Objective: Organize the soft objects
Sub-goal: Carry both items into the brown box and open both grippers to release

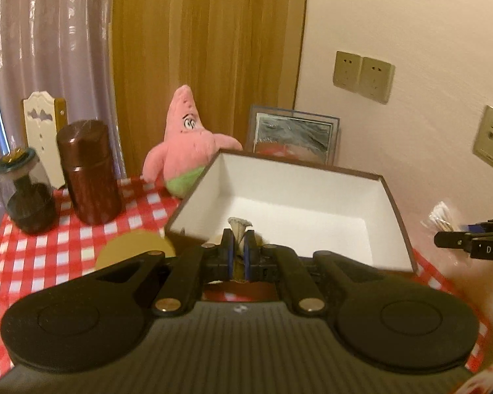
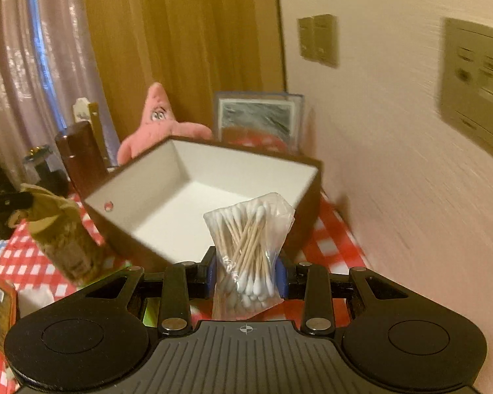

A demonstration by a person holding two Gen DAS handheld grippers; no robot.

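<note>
My left hand-held gripper (image 1: 238, 256) is clamped on the gathered neck of a tan drawstring pouch (image 2: 64, 239) — its tip pokes up between the pads, just before the near rim of the open white-lined box (image 1: 391, 197). My right hand-held gripper (image 2: 245, 277) pinches a clear bag of cotton swabs (image 2: 249, 239) (upright between the blue pads) — held over the box's near edge. The box stands on the red-checked bench (image 1: 42, 246); a pink plush starfish (image 1: 187, 141) sits behind it.

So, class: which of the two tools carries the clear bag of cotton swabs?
The right tool; its clear bag of cotton swabs differs from the left's brownish pouch.
</note>
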